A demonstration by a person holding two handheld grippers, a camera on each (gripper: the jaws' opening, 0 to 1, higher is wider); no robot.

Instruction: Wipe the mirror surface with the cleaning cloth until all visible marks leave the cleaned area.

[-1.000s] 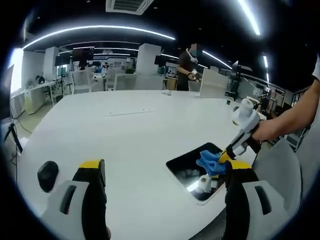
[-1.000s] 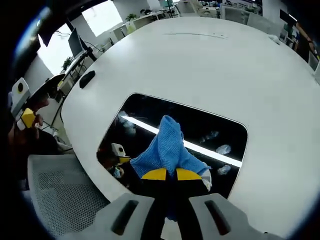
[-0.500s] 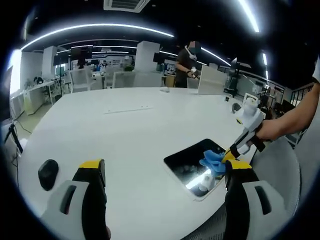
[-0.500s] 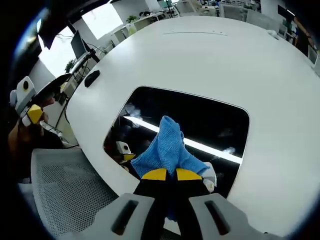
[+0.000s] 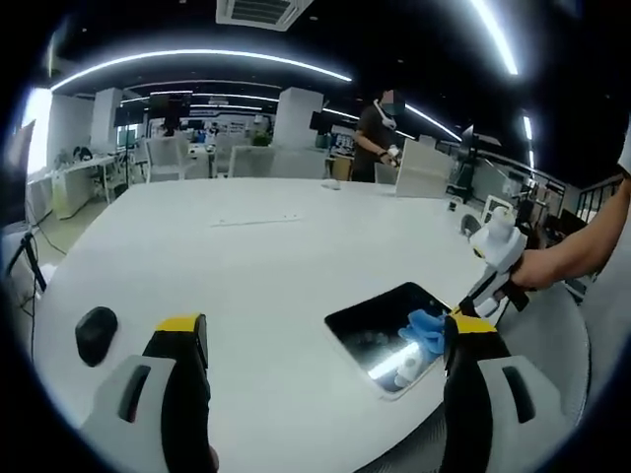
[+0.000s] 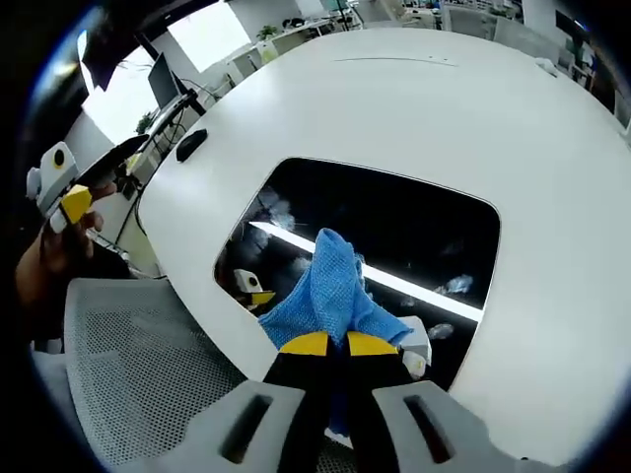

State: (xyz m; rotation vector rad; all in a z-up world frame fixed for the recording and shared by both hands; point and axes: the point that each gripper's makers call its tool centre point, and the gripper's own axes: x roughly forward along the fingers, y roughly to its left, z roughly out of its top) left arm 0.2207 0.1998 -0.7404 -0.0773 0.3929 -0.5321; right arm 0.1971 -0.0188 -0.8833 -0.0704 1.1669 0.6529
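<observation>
On the white table (image 6: 552, 197) — smudged mirror (image 6: 414, 227), office behind.

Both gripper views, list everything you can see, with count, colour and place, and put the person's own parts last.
Mirror: one, dark and reflective, flat on the table's near edge.
Cleaning cloth: one, blue, on the mirror, pinched by the right tool.
Table: one, white, large and rounded.
Black object: one, on the table near the left tool.
Mesh chair: one, grey, beside the table edge.
Standing person: one, in dark clothes, beyond the table's far side.
Left tool: jaws apart, yellow-tipped, holding nothing.
Right tool: closed on the cloth.
</observation>
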